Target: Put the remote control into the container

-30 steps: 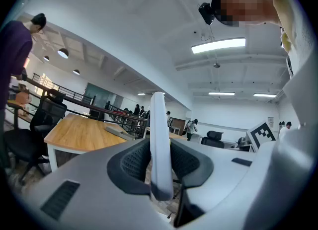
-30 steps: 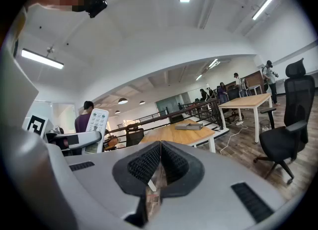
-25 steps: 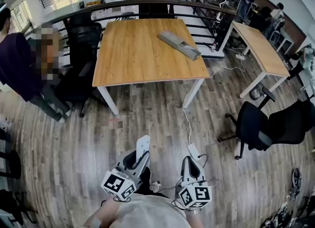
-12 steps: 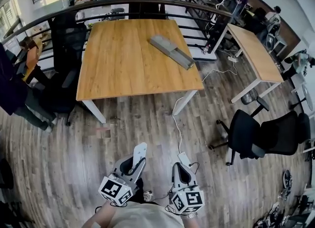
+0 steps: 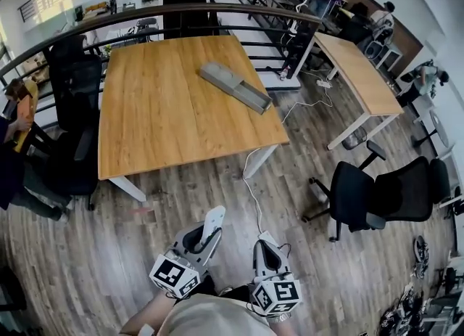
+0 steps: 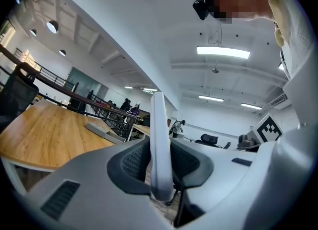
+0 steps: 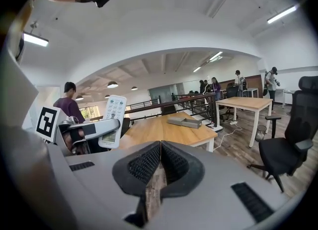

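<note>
Right gripper view alone shows buttons on the remote control (image 7: 114, 117).

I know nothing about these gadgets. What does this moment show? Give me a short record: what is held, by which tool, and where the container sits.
Held item: white remote control, sticking out past the jaws
Left gripper: shut on the remote control
Right gripper: jaws together, nothing between them
Container: long grey tray lying on the wooden table, toward its far right side
Remote in container: not yet
Nearby: black office chair on the floor to the right of the table
</note>
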{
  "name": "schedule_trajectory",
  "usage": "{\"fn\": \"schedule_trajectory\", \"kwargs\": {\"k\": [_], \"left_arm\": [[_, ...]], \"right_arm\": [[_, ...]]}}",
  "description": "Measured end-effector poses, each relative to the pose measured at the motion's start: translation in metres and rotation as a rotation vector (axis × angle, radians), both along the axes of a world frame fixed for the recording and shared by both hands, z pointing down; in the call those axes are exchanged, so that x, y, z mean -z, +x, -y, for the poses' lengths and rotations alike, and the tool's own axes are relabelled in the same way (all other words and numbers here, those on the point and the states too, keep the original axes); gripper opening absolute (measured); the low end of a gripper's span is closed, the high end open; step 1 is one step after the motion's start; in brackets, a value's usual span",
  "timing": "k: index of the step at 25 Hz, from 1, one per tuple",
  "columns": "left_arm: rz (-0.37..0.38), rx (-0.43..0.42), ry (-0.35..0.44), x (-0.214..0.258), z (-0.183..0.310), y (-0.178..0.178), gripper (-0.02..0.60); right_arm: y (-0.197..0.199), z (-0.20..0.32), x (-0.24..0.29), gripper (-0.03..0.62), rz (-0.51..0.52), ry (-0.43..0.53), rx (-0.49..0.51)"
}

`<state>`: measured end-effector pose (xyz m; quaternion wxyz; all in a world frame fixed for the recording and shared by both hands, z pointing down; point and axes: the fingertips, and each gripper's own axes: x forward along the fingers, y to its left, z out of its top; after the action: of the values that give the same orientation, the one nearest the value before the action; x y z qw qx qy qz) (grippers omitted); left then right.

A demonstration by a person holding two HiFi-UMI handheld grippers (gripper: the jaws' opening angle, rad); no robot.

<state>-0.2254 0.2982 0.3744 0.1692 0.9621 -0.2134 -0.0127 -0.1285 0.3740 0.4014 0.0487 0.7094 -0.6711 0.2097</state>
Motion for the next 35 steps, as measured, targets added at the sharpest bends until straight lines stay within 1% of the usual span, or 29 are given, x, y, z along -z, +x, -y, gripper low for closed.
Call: {"fn": "schedule_trajectory", "kwargs": {"k": [7, 11, 14, 17, 21, 24, 27, 31, 33, 35], "left_arm": [[-0.002, 0.028, -0.034, -0.007, 0.045, -0.009, 0.110], [-0.010, 0.050, -0.065, -0.014, 0.059, -0.006, 0.110], [-0.014, 0.082, -0.068, -0.015, 0.072, -0.001, 0.110], [0.001, 0.126, -0.062, -0.017, 0.091, 0.008, 0.110], [0.041, 0.193, -0.038, -0.012, 0.125, 0.032, 0.110], [0.037, 0.240, -0.017, 0.000, 0.144, 0.057, 0.110], [0.057, 0.269, -0.008, 0.001, 0.159, 0.081, 0.110], [0.066, 0.320, -0.048, 0.001, 0.171, 0.118, 0.110], [0.065, 0.335, -0.041, 0.010, 0.171, 0.134, 0.110], [0.073, 0.335, -0.016, 0.019, 0.174, 0.148, 0.110]], "right_arm": [[0.002, 0.039, -0.004, 0.018, 0.008, -0.015, -0.018], [0.008, 0.064, -0.006, 0.018, 0.012, -0.012, 0.000], [0.018, 0.089, -0.012, 0.018, 0.032, -0.002, 0.018], [0.029, 0.121, -0.013, 0.018, 0.049, 0.009, 0.066], [0.052, 0.169, -0.012, 0.018, 0.087, 0.020, 0.131], [0.076, 0.203, -0.006, 0.018, 0.087, 0.038, 0.186], [0.101, 0.229, -0.005, 0.018, 0.102, 0.053, 0.223], [0.141, 0.252, -0.008, 0.018, 0.200, 0.050, 0.230], [0.155, 0.259, -0.005, 0.018, 0.207, 0.058, 0.260], [0.166, 0.271, 0.000, 0.018, 0.196, 0.074, 0.292]]}}
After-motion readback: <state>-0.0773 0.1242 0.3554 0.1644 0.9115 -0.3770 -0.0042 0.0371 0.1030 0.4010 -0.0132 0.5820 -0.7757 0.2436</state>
